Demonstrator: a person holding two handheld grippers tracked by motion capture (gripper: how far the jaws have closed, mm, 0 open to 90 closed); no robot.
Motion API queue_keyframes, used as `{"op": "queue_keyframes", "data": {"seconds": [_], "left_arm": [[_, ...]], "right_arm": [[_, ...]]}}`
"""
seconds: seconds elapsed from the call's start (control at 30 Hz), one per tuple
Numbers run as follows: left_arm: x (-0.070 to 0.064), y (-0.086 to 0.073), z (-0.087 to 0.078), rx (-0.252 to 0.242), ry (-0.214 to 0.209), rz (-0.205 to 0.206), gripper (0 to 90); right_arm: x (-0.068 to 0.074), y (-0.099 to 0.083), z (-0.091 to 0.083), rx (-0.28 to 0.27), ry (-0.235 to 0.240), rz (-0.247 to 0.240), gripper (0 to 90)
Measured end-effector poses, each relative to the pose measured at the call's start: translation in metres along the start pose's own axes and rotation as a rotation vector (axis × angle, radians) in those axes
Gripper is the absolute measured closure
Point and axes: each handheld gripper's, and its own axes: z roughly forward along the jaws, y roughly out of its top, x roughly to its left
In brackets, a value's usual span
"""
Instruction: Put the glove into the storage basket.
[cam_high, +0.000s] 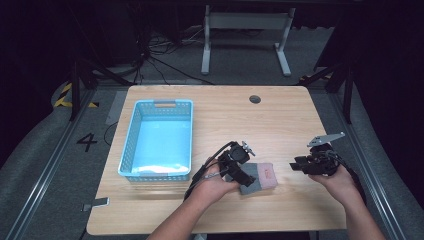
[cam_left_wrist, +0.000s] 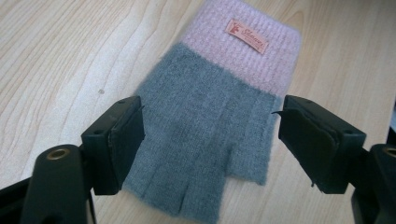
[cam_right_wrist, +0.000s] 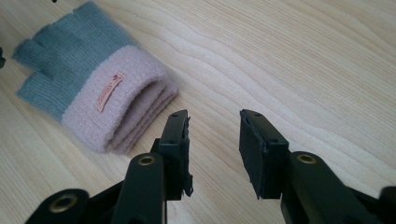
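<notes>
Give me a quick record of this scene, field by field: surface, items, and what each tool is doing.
surface: wooden table
glove: grey with pink cuff, flat on table
basket: blue, left of glove, white sheet inside
left tool: open, jaws either side of glove's grey part
right tool: open, above bare wood beside cuff

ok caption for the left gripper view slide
Left tool open over the grey fingers of a grey-and-pink fingerless glove lying flat on the wooden table.

table (cam_high: 280, 120): light wood, grommet hole (cam_high: 255, 99) near far edge | basket (cam_high: 131, 134): light blue, left side of table | floor: cables, a "4" marking (cam_high: 87, 142)
</notes>
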Motion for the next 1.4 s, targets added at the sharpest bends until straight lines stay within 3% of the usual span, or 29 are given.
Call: {"op": "queue_keyframes", "data": {"seconds": [0.13, 0.53, 0.83, 1.27, 1.4], "left_arm": [[-0.001, 0.001, 0.007, 0.011, 0.005, 0.004, 15.9], [0.0, 0.001, 0.028, 0.07, 0.061, 0.025, 11.4], [-0.003, -0.001, 0.041, 0.114, 0.087, 0.042, 11.8], [-0.006, -0.002, 0.045, 0.126, 0.103, 0.052, 11.7], [-0.007, -0.003, 0.045, 0.129, 0.106, 0.053, 15.8]], "right_arm": [[0.0, -0.002, 0.0, 0.004, 0.003, 0.003, 62.8], [0.001, -0.003, 0.001, 0.006, 0.013, 0.004, 61.9], [0.002, -0.003, 0.001, 0.006, 0.017, 0.002, 61.0], [0.002, -0.003, 0.002, 0.006, 0.016, 0.004, 60.1], [0.003, -0.002, 0.002, 0.008, 0.017, 0.002, 60.1]]}}
